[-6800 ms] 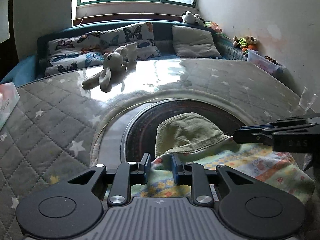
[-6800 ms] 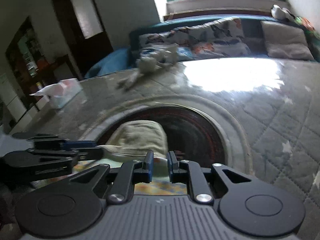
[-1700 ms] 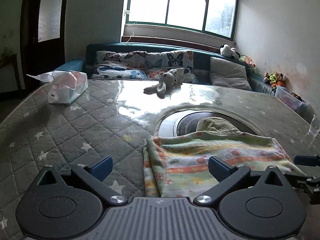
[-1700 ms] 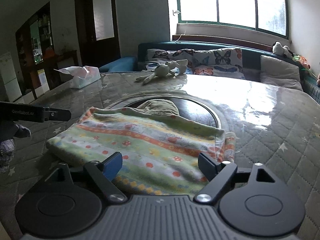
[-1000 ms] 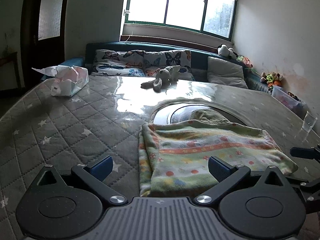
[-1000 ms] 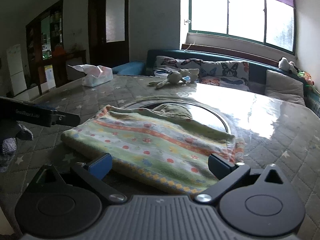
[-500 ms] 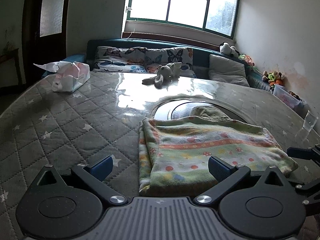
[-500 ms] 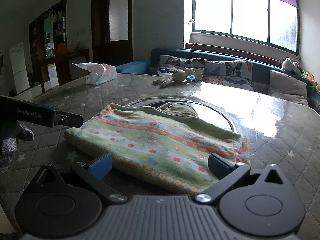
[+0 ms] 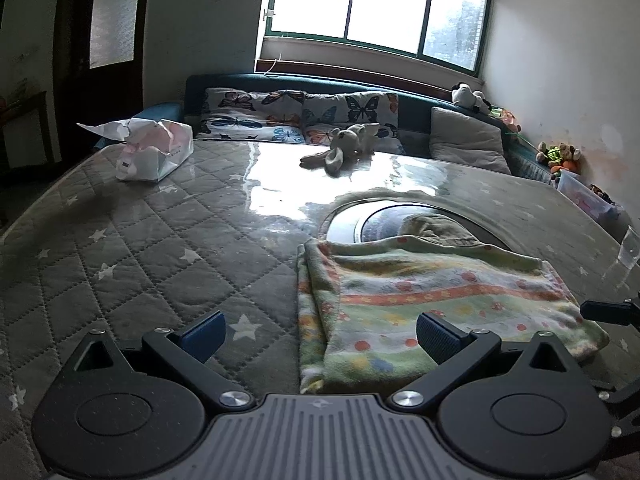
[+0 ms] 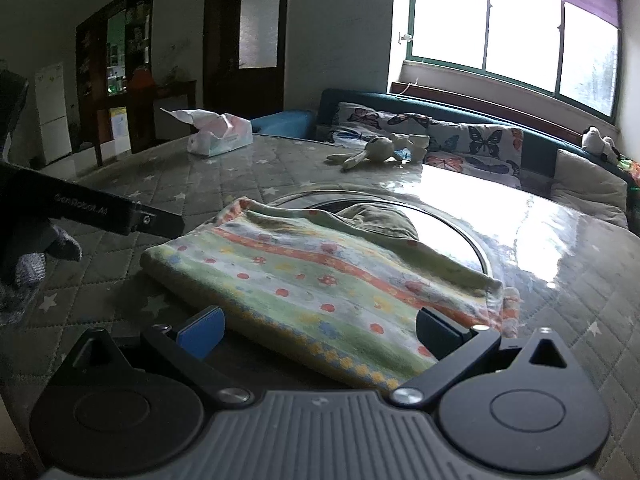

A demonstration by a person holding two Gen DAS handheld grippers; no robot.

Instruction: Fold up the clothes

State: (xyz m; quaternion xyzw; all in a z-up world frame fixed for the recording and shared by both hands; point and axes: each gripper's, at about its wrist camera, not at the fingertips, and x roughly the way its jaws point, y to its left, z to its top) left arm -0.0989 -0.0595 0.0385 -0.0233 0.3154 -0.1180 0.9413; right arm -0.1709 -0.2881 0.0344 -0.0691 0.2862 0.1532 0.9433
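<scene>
Both our grippers — left gripper (image 9: 320, 330), right gripper (image 10: 318, 326) — gape empty; the folded striped, dotted pastel fleece garment (image 10: 320, 280) may spring open — its top layer lies loose.

From my right camera I saw the right gripper (image 10: 318, 330) held wide apart and empty, just short of the near edge of a folded striped cloth (image 10: 320, 280) that lay flat on the quilted table (image 10: 580, 304), its far edge over a green garment (image 10: 380, 218) on the round inset. The left gripper (image 10: 152, 220) reached in from the left with a gloved hand (image 10: 36, 256) under it, its tip beside the cloth's left corner, though I could not tell how its jaws stood. Farther back sat a tissue pack (image 10: 220, 134), a plush rabbit (image 10: 376, 150) and butterfly cushions (image 10: 472, 144) under the window.
</scene>
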